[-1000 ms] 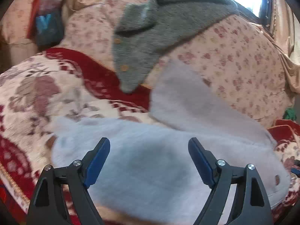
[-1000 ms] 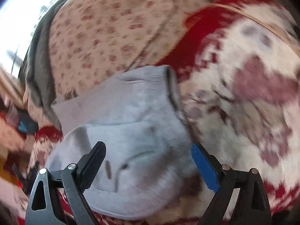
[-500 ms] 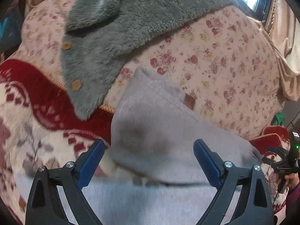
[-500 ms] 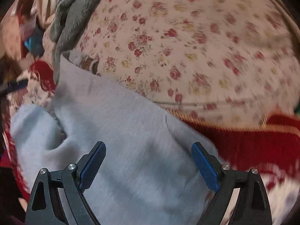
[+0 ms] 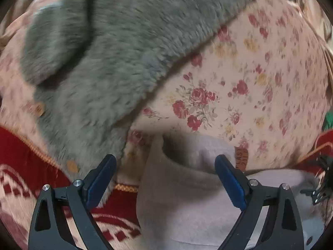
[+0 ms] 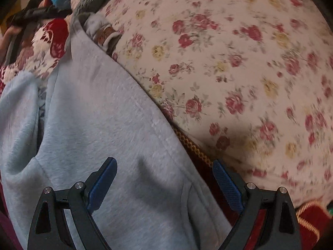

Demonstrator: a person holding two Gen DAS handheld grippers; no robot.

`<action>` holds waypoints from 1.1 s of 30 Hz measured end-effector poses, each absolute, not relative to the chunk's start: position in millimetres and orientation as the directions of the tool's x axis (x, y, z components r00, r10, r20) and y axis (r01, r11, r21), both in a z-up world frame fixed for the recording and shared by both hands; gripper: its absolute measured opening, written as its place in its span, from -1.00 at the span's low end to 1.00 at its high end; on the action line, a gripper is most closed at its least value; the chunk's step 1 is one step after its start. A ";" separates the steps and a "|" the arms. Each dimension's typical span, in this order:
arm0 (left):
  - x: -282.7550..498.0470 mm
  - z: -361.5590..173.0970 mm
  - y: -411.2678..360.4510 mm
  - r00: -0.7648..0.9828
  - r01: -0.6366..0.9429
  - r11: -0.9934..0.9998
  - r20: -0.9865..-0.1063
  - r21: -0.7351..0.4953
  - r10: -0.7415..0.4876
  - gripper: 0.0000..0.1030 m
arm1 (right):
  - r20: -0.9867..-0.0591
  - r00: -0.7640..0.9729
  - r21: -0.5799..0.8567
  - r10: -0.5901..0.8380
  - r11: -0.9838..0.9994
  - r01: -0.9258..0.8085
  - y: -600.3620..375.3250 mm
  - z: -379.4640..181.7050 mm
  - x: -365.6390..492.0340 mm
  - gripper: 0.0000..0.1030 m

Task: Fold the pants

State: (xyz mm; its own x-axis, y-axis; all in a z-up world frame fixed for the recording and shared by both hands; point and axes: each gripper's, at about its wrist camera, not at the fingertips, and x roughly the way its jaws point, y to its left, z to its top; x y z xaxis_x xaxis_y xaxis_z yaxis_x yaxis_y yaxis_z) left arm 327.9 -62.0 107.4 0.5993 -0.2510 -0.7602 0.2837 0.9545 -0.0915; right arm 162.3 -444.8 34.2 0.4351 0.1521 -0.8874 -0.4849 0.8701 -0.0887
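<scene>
Light grey sweatpants [image 5: 187,198] lie on a red and cream patterned cover, one leg running up against a floral cushion. My left gripper [image 5: 165,179] is open and empty, jaws wide just above the leg's far end, where a brown label [image 5: 241,156] shows. In the right wrist view the pants [image 6: 108,125] fill the lower left. My right gripper [image 6: 164,183] is open and empty, low over the pants' edge by the cushion; its left finger is above the fabric, its right above the cover's gold trim [image 6: 191,145].
A grey fleece garment with buttons [image 5: 114,52] drapes over the floral cushion [image 5: 260,73] behind the pants. The cushion [image 6: 229,52] stands close ahead of both grippers. The red and cream cover [image 5: 25,166] spreads left. Clutter lies at the far left [image 6: 41,10].
Both grippers have moved forward and lower toward the cushion, along the pants leg. The left now sits at the leg's far end, the right at the pants' cushion-side edge. Both stay open.
</scene>
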 end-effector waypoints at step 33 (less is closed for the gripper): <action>254.5 207.9 -25.9 0.726 0.161 0.964 -0.636 -0.210 -0.260 -0.60 | -0.688 0.707 -0.452 -0.161 0.858 -0.245 -408.4 161.5 83.0 -0.67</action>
